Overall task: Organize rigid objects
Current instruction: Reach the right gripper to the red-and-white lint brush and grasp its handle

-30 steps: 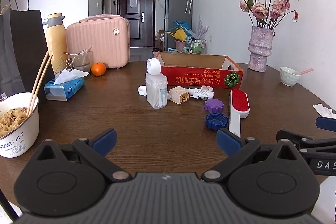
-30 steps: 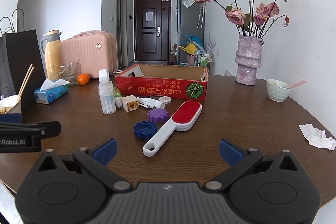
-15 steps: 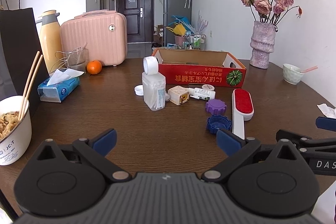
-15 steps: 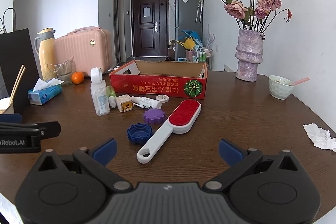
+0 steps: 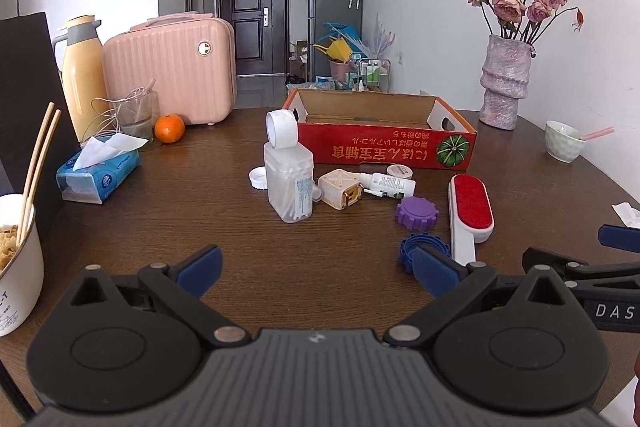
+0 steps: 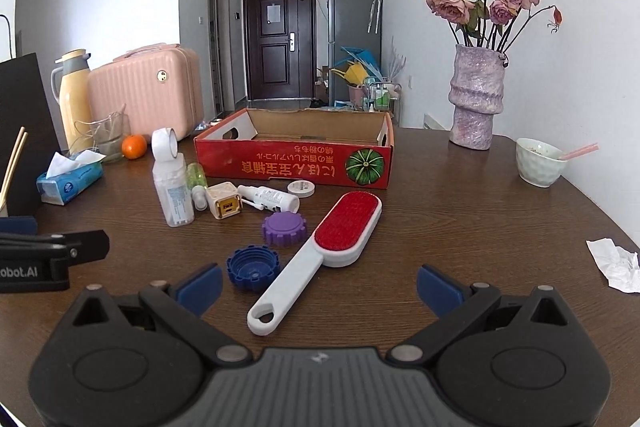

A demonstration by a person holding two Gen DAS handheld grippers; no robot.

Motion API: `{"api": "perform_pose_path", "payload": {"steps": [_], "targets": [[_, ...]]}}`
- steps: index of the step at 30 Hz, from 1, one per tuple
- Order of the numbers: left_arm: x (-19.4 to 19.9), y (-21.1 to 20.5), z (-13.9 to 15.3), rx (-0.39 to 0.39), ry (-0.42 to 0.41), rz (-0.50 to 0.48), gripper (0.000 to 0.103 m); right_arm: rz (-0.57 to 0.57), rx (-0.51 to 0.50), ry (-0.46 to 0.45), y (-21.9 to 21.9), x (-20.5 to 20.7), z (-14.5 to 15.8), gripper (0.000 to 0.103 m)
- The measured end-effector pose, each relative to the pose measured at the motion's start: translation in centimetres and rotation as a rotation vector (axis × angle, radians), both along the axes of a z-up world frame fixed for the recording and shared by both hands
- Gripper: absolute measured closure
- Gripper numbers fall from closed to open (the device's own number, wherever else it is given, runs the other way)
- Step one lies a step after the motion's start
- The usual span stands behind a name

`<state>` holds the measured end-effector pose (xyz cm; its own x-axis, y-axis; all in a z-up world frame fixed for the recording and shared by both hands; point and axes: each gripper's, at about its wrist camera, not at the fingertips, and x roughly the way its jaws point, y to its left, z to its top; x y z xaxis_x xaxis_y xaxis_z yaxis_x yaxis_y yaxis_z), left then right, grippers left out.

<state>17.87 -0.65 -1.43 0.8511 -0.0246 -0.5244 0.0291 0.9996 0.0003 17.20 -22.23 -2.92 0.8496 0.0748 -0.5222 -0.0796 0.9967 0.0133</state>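
The red cardboard box (image 6: 294,163) is seen bare inside. The red-and-white lint brush (image 6: 320,251) is laid on the brown wooden surface (image 6: 460,227) before it. Left claw (image 5: 316,269) and right claw (image 6: 318,285) are held wide apart, nothing gripped.

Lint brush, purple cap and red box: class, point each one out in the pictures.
Lint brush (image 6: 347,225), right wrist view, on its red pad.
Purple cap (image 6: 284,228), right wrist view, on its flat top.
Red box (image 5: 384,149), left wrist view, on its printed front wall.
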Motion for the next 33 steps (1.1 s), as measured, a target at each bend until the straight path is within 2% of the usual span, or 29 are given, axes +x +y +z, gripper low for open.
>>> {"api": "perform_pose_path", "payload": {"steps": [23, 33], "targets": [[7.7, 0.2, -1.1, -0.007, 0.053, 0.007, 0.0, -0.018, -0.033, 0.084, 0.2, 8.5, -1.8, 0.0], [10.2, 0.2, -1.6, -0.022, 0.048, 0.019, 0.0, -0.008, -0.073, 0.128, 0.8, 13.1, -3.1, 0.001]]}}
